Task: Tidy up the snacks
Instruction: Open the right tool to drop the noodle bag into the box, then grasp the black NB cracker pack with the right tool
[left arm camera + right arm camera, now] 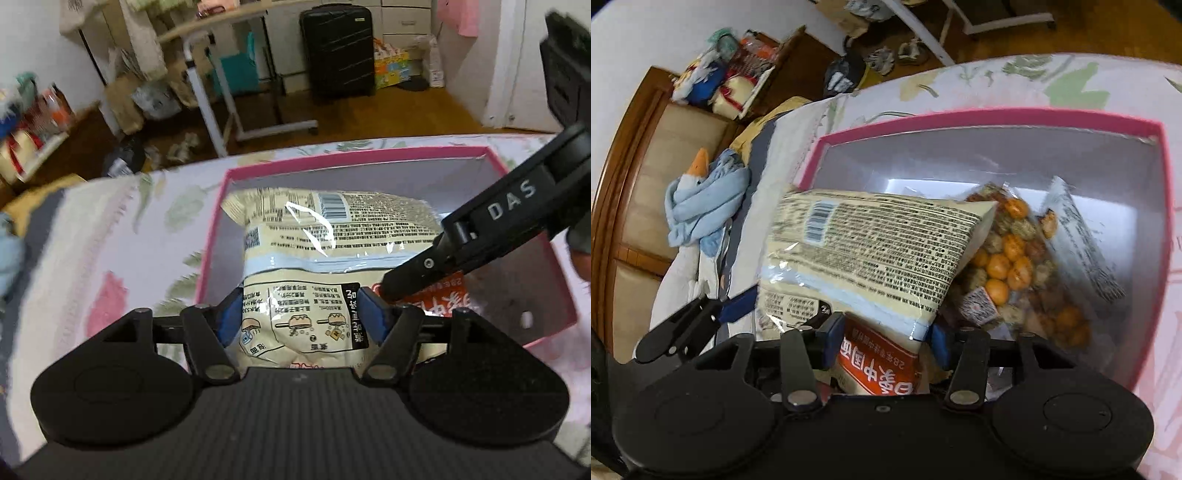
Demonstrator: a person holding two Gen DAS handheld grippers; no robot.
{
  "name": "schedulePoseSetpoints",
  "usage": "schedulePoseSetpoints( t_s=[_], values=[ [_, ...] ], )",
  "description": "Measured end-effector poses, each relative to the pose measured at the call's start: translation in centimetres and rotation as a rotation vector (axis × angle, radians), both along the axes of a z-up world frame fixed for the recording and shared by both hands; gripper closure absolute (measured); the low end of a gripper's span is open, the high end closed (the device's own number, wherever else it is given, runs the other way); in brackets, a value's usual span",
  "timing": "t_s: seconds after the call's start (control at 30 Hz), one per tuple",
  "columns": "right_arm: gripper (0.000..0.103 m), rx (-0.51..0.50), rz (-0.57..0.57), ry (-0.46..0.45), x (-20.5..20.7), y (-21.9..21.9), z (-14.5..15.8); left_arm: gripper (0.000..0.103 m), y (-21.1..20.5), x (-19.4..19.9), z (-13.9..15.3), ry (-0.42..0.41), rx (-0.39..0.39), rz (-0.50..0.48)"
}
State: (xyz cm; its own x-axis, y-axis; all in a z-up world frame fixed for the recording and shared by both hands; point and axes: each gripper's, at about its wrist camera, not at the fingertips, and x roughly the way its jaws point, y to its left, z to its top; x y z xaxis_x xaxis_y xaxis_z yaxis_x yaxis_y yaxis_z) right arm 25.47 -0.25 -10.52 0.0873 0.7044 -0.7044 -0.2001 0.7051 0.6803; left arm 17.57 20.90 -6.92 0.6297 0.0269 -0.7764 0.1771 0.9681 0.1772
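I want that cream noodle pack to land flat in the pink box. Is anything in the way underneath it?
Yes. The cream noodle pack overlaps a clear bag of orange and speckled snacks already in the pink box, and an orange packet sits beneath its near end, so it would rest on them.

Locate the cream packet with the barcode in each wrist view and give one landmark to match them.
Left wrist view: the cream packet fills the centre, over the pink-rimmed box, its near end between the left gripper pads.
Right wrist view: the packet lies left of centre, overlapping the box's left rim, above the right gripper.
Shared landmark: the barcode, upper centre of the packet in the left view, upper left in the right.
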Motion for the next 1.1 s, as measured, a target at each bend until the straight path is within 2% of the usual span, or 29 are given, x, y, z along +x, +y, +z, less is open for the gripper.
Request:
schedulePoseSetpoints(
  t_s=[0.07,0.13,0.3,0.4,0.6,0.77,0.93,1.03,1.1],
  values=[
    [0.044,-0.006,0.026,-0.029,-0.3,0.0,0.7,0.038,-0.6,-0.2,-0.1,-0.031,0.062,0.007],
    [0.042,-0.007,0.039,-0.073,-0.9,-0.8,1.8,0.038,-1.1,-0.5,0.2,-0.047,0.083,0.005],
    [0.039,-0.057,0.059,-0.215,-3.7,-3.8,5.2,0.038,-2.3,-1.8,1.3,-0.097,0.067,0.009],
    [0.039,-0.033,0.046,-0.251,-5.3,-6.7,6.5,0.038,-3.2,-2.3,2.1,-0.106,0.042,-0.011],
    [0.038,-0.135,0.056,-0.343,-7.6,-12.0,9.7,0.038,-6.0,-4.2,4.3,-0.124,0.014,-0.062],
    [0.037,-0.25,0.044,-0.384,-9.3,-16.1,10.7,0.038,-8.7,-5.1,6.2,-0.089,-0.079,-0.132],
    [0.037,-0.354,-0.007,-0.409,-10.7,-21.3,11.0,0.038,-12.4,-5.3,6.8,-0.03,-0.174,-0.211],
    [0.037,-0.379,-0.061,-0.379,-11.2,-24.6,11.0,0.038,-15.3,-5.3,6.5,0.029,-0.225,-0.268],
    [0.037,-0.339,-0.115,-0.313,-11.4,-26.9,10.9,0.038,-17.3,-5.1,6.1,0.072,-0.253,-0.304]
  ],
)
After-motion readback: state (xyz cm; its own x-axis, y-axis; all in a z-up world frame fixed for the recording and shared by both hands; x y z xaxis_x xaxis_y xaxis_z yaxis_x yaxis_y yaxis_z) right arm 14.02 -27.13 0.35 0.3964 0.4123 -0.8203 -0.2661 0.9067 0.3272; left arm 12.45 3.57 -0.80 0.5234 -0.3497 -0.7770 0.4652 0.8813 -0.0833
